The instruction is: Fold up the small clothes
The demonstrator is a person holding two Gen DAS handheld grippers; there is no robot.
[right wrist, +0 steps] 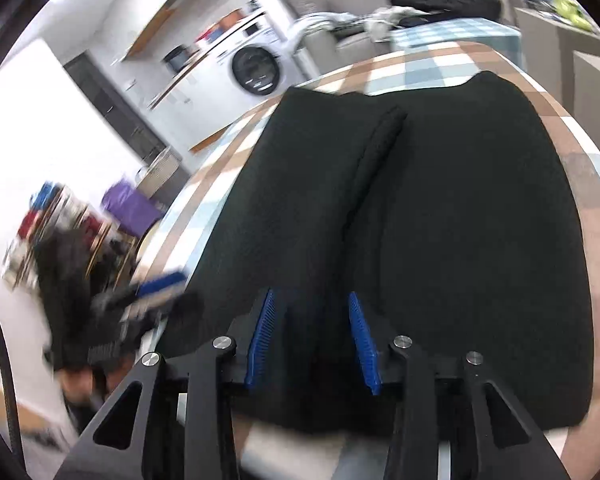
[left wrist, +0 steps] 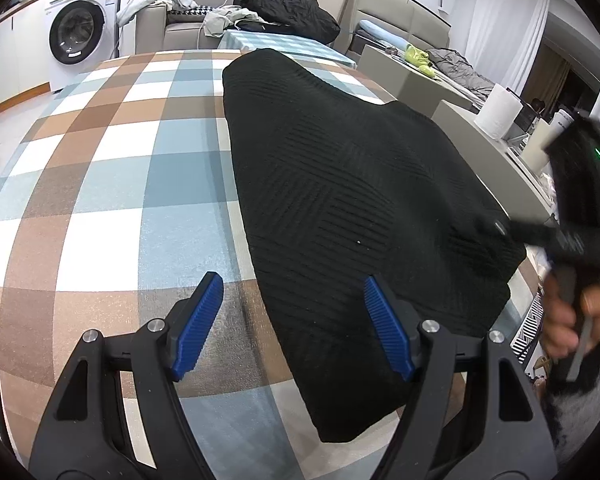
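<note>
One black garment (left wrist: 352, 200), two grippers, one washing machine (left wrist: 80, 32)

Bright even indoor light; right view motion-blurred; fisheye-warped edges.

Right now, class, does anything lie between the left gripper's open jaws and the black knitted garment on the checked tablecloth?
Nothing visible: only bare checked tablecloth separates the left gripper from the black knitted garment.

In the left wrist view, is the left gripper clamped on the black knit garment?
No. The left gripper stands wide open above the checked tablecloth, its pads clear of the black knit garment.
</note>
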